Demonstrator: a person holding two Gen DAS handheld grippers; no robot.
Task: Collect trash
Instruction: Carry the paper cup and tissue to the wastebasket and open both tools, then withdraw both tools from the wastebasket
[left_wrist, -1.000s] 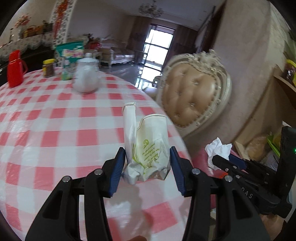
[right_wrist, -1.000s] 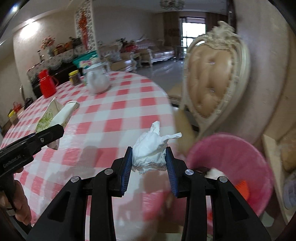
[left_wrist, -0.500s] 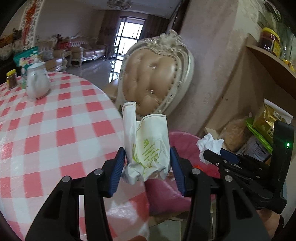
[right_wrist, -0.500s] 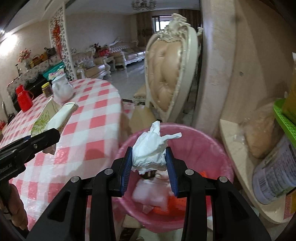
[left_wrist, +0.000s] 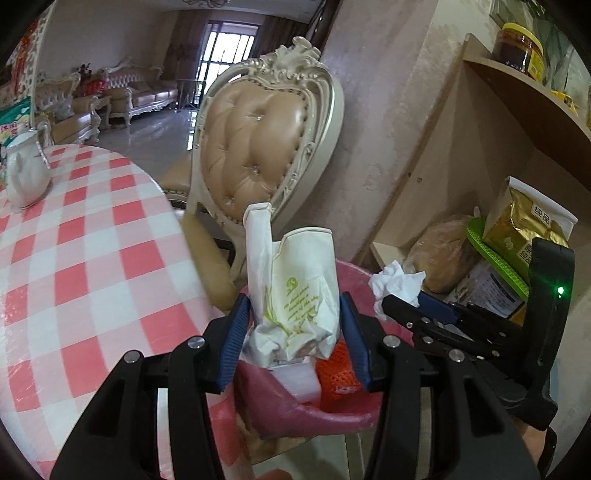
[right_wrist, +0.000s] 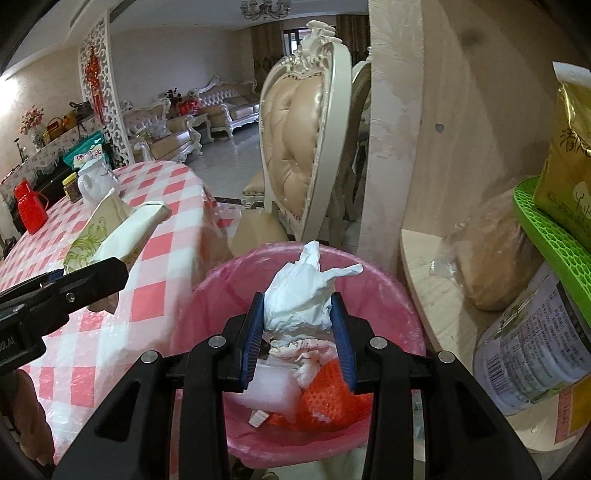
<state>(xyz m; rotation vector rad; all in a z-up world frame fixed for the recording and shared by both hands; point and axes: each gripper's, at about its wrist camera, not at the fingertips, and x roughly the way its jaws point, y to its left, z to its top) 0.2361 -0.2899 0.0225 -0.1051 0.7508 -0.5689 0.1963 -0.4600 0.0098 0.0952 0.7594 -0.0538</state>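
The right claw pinches a tissue directly above the open bin, which stands just off the table edge; the left claw pinches an upright paper bag over the bin's nearer rim, so the right looks better placed to drop first

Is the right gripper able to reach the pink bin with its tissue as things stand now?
Probably yes. The right gripper, shut on the crumpled tissue, hangs above the open pink bin, and nothing lies between them.
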